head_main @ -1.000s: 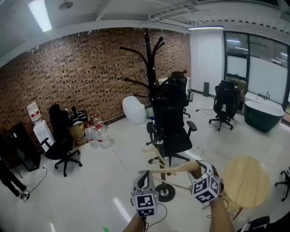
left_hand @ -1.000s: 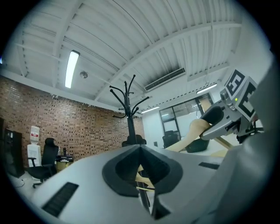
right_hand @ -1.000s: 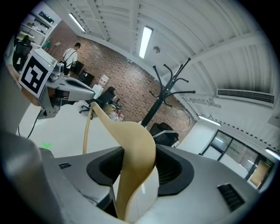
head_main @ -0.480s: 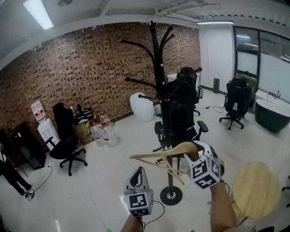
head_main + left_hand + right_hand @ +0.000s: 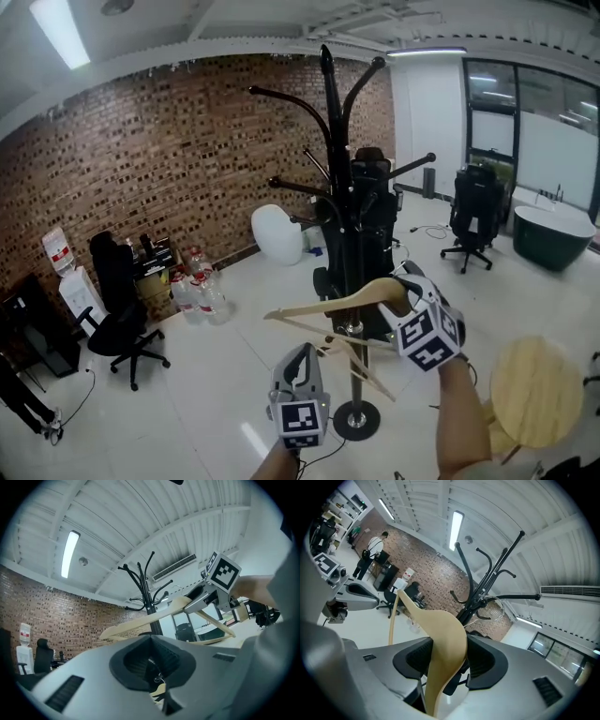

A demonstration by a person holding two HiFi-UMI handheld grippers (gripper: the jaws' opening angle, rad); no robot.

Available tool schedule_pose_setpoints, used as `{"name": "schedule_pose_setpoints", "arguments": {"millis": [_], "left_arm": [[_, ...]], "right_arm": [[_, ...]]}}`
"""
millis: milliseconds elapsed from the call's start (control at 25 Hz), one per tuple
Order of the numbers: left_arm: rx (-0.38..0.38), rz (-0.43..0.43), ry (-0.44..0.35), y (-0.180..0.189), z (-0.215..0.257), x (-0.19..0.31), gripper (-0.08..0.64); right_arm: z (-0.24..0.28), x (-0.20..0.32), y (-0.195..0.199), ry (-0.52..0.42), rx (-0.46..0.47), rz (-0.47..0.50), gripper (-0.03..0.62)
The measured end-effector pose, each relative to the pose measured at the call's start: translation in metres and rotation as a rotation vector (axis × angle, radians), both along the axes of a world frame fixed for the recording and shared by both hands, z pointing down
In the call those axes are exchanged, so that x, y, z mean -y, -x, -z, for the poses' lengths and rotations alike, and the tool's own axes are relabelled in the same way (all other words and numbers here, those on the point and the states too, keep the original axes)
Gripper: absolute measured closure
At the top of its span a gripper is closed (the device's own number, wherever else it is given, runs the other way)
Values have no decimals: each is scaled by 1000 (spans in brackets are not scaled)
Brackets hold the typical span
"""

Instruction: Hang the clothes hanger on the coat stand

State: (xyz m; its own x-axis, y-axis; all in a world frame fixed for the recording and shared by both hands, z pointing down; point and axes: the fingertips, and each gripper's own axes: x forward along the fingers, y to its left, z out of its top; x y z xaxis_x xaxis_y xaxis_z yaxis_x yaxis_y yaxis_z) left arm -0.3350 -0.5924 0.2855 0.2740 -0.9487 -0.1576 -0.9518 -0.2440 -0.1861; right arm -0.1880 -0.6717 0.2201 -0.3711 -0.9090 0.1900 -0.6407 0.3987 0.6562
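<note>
Your right gripper (image 5: 401, 292) is clamped on the shoulder of a pale wooden hanger (image 5: 323, 307), near its neck. The hanger juts out to the left, roughly level, in front of the lower pole of the black coat stand (image 5: 330, 169). Your left gripper (image 5: 300, 361) sits lower and closer to you, its jaws pressed together with nothing between them.

Over the past second, the coat stand has grown larger and moved to the middle of the head view, so you have stepped closer to it. The hanger has also risen from down by the stand's base to partway up the pole. The round wooden table (image 5: 534, 389) now lies off to the lower right.

In the right gripper view, the wire hook (image 5: 494, 607) shows close beside the stand's curved arms but is not over any of them. The hanger is not yet hung; it likely needs lifting further towards an arm.
</note>
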Motion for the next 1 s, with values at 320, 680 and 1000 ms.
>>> {"name": "schedule_pose_setpoints", "arguments": {"millis": [320,680,1000], "left_arm": [[-12,7,38,9,-9,45,549],[3,-1,57,-14,-4,62,549],[2,-16,89,-41,-18,76,549]], "right_arm": [[18,41,13,0,-5,13,385],[26,68,22,15,-24,66,385],[7,99,21,53,-63,95,385]]}}
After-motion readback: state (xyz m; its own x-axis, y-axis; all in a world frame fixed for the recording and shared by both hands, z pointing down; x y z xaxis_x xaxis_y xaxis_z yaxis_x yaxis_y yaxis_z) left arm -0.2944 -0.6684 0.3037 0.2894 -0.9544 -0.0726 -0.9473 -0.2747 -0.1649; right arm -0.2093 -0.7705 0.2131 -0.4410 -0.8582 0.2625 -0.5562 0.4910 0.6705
